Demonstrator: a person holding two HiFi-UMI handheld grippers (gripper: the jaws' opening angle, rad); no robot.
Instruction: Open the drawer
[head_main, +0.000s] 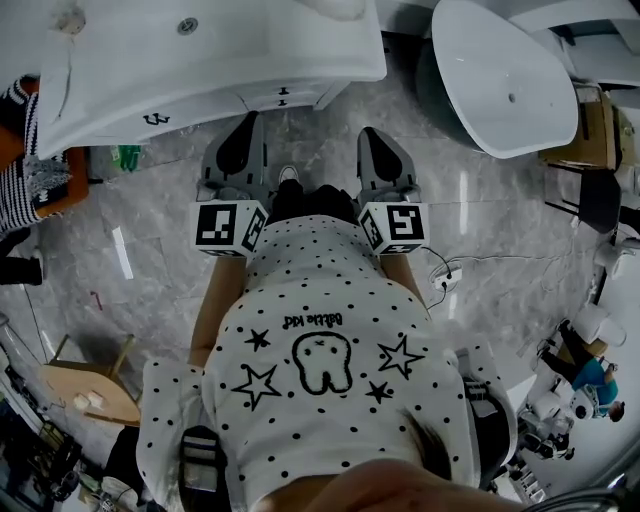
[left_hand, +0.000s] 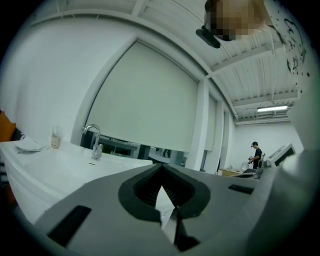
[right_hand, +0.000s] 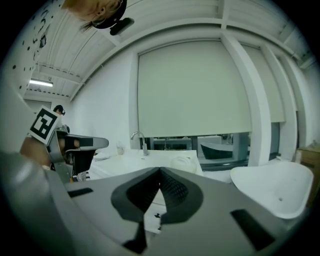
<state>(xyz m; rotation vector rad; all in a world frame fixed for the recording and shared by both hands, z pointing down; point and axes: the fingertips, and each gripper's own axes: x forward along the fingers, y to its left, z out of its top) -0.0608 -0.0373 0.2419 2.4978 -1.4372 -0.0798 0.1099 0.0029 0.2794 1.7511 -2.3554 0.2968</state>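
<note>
Head view showed the task not yet started: the drawer (head_main: 268, 101), at twelve o'clock in the front of the vanity (head_main: 335, 55), sat flush and closed, its dark handle untouched. The left gripper (head_main: 247, 122) and right gripper (head_main: 372, 135) were both clenched on nothing, near the drawer but apart from it. Gripping and pulling remained. The sink basin (head_main: 140, 50) at eleven o'clock held only its drain, as did the bathtub (head_main: 500, 60) at two.

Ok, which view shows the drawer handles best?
Head view: two dark handles sit unobstructed on the vanity front. The right gripper view glimpses them only through the narrow gap in the jaws; the left gripper view shows just the countertop and faucet.
</note>
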